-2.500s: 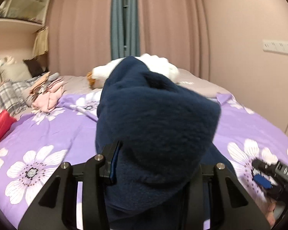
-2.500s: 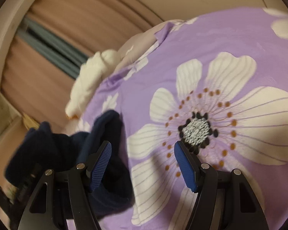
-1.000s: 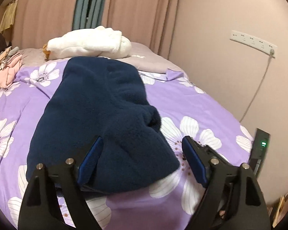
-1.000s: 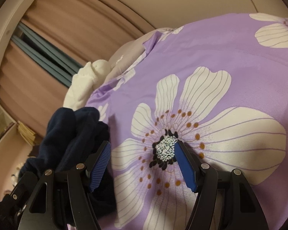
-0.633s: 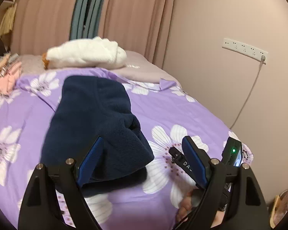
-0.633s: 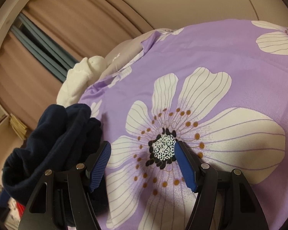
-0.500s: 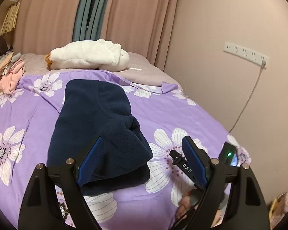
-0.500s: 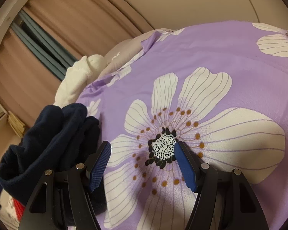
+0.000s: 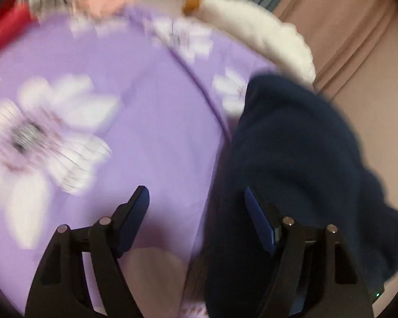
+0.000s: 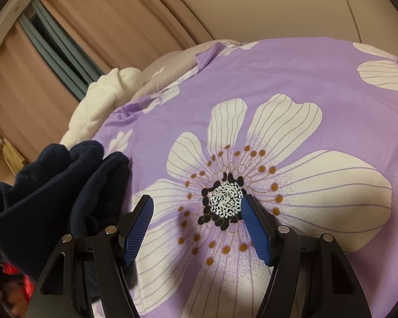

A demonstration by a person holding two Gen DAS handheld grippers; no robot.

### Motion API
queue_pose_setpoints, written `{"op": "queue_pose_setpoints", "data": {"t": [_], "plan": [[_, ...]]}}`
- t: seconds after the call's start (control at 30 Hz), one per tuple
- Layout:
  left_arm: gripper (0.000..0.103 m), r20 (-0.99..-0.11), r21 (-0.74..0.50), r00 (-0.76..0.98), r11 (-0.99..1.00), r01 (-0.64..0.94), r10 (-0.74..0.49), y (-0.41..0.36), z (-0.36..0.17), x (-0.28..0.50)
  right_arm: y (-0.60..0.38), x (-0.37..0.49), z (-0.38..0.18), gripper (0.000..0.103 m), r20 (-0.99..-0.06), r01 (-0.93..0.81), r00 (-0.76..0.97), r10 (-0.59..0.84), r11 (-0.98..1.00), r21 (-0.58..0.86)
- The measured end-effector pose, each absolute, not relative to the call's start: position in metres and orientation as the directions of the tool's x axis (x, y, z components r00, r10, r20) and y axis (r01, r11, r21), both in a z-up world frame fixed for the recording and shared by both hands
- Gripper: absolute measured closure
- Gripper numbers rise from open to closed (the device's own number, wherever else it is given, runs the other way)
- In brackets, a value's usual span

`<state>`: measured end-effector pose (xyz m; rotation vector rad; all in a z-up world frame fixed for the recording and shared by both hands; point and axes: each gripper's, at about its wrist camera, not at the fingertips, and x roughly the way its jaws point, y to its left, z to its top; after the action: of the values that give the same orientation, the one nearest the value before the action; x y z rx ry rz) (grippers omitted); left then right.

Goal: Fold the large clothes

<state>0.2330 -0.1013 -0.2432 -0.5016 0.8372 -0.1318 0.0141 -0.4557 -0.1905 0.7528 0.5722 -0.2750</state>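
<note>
A folded navy fleece garment (image 9: 299, 164) lies on the purple flowered bedspread (image 9: 156, 122); it also shows at the left of the right wrist view (image 10: 55, 185). My left gripper (image 9: 196, 198) is open and empty, its right finger over the garment's left edge, its left finger over bare bedspread. The left wrist view is blurred. My right gripper (image 10: 197, 208) is open and empty, low over a big white flower on the bedspread (image 10: 305, 84), to the right of the garment.
A white fluffy bundle (image 9: 262, 34) lies at the bed's far side before pink curtains (image 10: 124, 21). Pink clothes (image 9: 114, 0), a checked pillow and a red item (image 9: 2, 29) sit at the far left. The wall is close on the right.
My left gripper has swung quickly to the left and tipped down; the garment, earlier between its fingers, now sits at its right finger. My right gripper has barely moved.
</note>
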Motion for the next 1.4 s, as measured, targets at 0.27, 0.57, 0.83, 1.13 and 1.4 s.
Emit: {"op": "queue_pose_setpoints", "data": {"t": [0.27,0.57,0.83,1.13,1.4], "plan": [[0.041,-0.534,-0.391,0.751,0.901,0.19,-0.39,-0.157,-0.215,0.209,-0.455,0.02,-0.189,0.031,-0.591,0.447,0.805,-0.046,0.702,0.554],[0.034,-0.527,-0.35,0.769,0.917,0.193,-0.363,-0.183,-0.22,0.193,-0.47,-0.004,-0.174,0.02,-0.246,0.154,0.953,0.175,0.42,0.894],[0.029,-0.536,-0.41,0.759,0.9,0.148,-0.369,-0.179,-0.222,0.192,-0.407,0.025,-0.15,0.019,-0.238,0.045,0.889,0.392,0.442,0.896],[0.029,-0.523,-0.408,0.765,0.898,0.163,-0.376,-0.165,-0.218,0.192,-0.363,0.051,-0.154,0.069,-0.402,0.146,0.861,0.313,0.604,0.783],[0.031,-0.487,-0.326,0.81,0.928,0.178,-0.327,-0.123,-0.201,0.159,-0.346,0.047,-0.137,0.072,-0.43,0.212,0.888,0.161,0.686,0.696]]}}
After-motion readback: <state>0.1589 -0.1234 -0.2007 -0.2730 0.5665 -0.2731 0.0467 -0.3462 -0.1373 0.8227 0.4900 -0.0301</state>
